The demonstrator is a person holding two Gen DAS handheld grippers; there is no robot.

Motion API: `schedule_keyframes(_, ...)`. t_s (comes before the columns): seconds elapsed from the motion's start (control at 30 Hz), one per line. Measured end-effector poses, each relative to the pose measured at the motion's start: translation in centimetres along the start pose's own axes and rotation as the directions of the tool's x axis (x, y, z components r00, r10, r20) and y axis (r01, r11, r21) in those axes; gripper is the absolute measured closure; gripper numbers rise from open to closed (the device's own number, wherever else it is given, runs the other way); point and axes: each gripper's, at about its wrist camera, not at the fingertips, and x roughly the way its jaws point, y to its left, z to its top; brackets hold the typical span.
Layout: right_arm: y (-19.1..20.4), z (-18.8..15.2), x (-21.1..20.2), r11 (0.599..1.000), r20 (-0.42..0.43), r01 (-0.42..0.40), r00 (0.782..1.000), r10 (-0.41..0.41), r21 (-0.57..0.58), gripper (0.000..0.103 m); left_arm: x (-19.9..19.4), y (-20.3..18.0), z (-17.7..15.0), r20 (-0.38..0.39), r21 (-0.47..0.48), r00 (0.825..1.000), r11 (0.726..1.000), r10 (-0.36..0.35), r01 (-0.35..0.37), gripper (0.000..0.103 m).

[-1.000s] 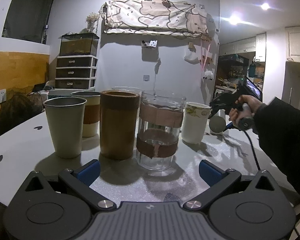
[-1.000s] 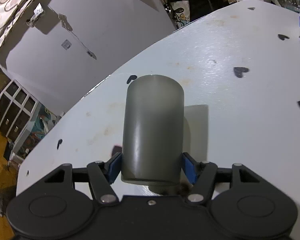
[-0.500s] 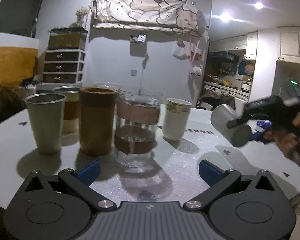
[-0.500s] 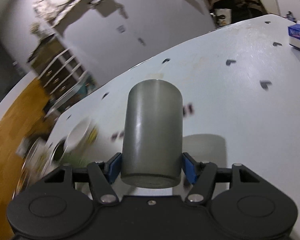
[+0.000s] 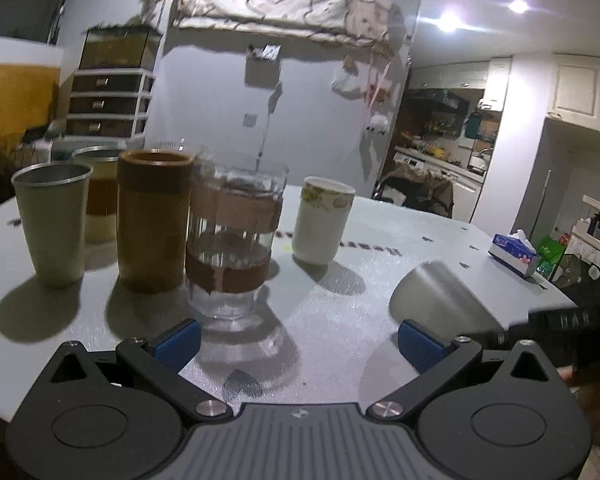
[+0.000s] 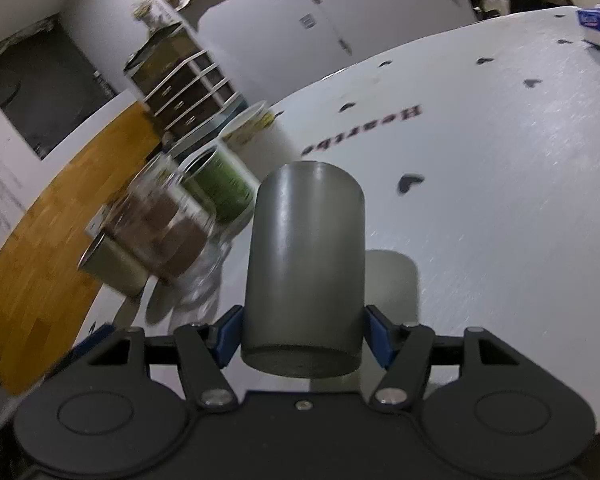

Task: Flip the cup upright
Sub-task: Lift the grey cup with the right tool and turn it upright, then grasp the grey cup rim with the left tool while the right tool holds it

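Observation:
A grey metal cup (image 6: 304,264) is clamped between the blue pads of my right gripper (image 6: 302,336), held off the white table (image 6: 500,184). Its closed base points away from the camera and its open end faces the gripper body. In the left wrist view the same cup (image 5: 436,300) shows low at the right, tilted with its closed end toward the left, just beyond my left gripper's right finger. My left gripper (image 5: 300,340) is open and empty, low over the table (image 5: 340,320) before the row of cups.
Several upright cups stand in a row: a steel tumbler (image 5: 52,224), a brown cylinder (image 5: 154,220), a glass with brown bands (image 5: 232,240), a white paper cup (image 5: 322,220). They also appear at left in the right wrist view (image 6: 172,224). A tissue box (image 5: 514,252) lies at far right.
My right gripper has carried the cup down and toward the left gripper and turned toward the row of cups. The left gripper has stayed open and drifted slightly.

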Motion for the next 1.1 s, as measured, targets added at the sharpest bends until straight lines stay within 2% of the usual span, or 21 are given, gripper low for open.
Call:
schedule_keyframes(0.13, 0.1, -0.8, 0.7, 1.000, -0.013, -0.009, 1.000, 0.009, 0.007, 0.038, 1.0, -0.1, 0.8, -0.013, -0.043, 0.998, 0.997, -0.059, 0.058, 0.001)
schedule_keyframes(0.23, -1.3, -1.3, 0.8, 0.996, -0.006, -0.058, 0.998, 0.058, 0.063, 0.038, 2.3, -0.5, 1.6, -0.023, -0.075, 0.995, 0.992, -0.101, 0.099, 0.001)
schedule_keyframes(0.33, -1.8, -1.9, 0.6, 0.993, 0.017, -0.084, 0.996, 0.082, 0.084, 0.038, 4.0, -1.0, 2.5, -0.037, -0.138, 0.984, 0.976, -0.175, 0.168, 0.002)
schedule_keyframes(0.37, -1.9, -2.1, 0.6, 0.993, 0.023, -0.088, 0.996, 0.086, 0.084, 0.038, 4.8, -1.0, 2.8, -0.051, -0.172, 0.977, 0.965, -0.208, 0.197, 0.003)
schedule_keyframes(0.47, -1.9, -2.6, 0.4, 0.992, 0.044, -0.098, 0.994, 0.095, 0.074, 0.038, 7.8, -1.0, 3.2, -0.132, -0.340, 0.932, 0.899, -0.337, 0.277, 0.003)
schedule_keyframes(0.5, -1.9, -2.7, 0.4, 0.992, 0.050, -0.102, 0.994, 0.098, 0.071, 0.038, 8.8, -1.0, 3.2, -0.153, -0.386, 0.918, 0.877, -0.367, 0.286, 0.004)
schedule_keyframes(0.63, -2.3, -2.9, 0.4, 0.990, 0.061, -0.113, 0.992, 0.108, 0.079, 0.038, 11.8, -1.2, 2.5, -0.195, -0.506, 0.882, 0.814, -0.430, 0.285, 0.004)
schedule_keyframes(0.7, -2.4, -3.0, 0.5, 0.990, 0.064, -0.116, 0.992, 0.112, 0.079, 0.038, 13.0, -1.2, 2.0, -0.206, -0.571, 0.861, 0.772, -0.465, 0.280, 0.004)
schedule_keyframes(0.77, -2.3, -3.0, 0.5, 0.991, 0.067, -0.116, 0.991, 0.112, 0.071, 0.038, 13.9, -1.2, 1.6, -0.213, -0.607, 0.847, 0.745, -0.487, 0.276, 0.004)
schedule_keyframes(0.83, -2.3, -3.2, 0.5, 0.991, 0.070, -0.115, 0.991, 0.111, 0.062, 0.038, 13.9, -1.4, 1.8, -0.198, -0.606, 0.844, 0.739, -0.498, 0.294, 0.004)
schedule_keyframes(0.93, -2.3, -3.3, 0.5, 0.992, 0.073, -0.113, 0.991, 0.109, 0.051, 0.038, 14.5, -1.7, 1.5, -0.187, -0.636, 0.819, 0.702, -0.543, 0.320, 0.004)
schedule_keyframes(1.03, -1.6, -3.6, 0.4, 0.995, 0.080, -0.101, 0.992, 0.102, -0.020, 0.038, 14.1, -2.1, 1.5, -0.183, -0.609, 0.830, 0.723, -0.527, 0.325, 0.004)
schedule_keyframes(1.1, -0.9, -3.9, 0.4, 0.993, 0.096, -0.084, 0.991, 0.092, -0.084, 0.038, 13.1, -2.3, 1.9, -0.149, -0.578, 0.842, 0.737, -0.518, 0.351, 0.004)
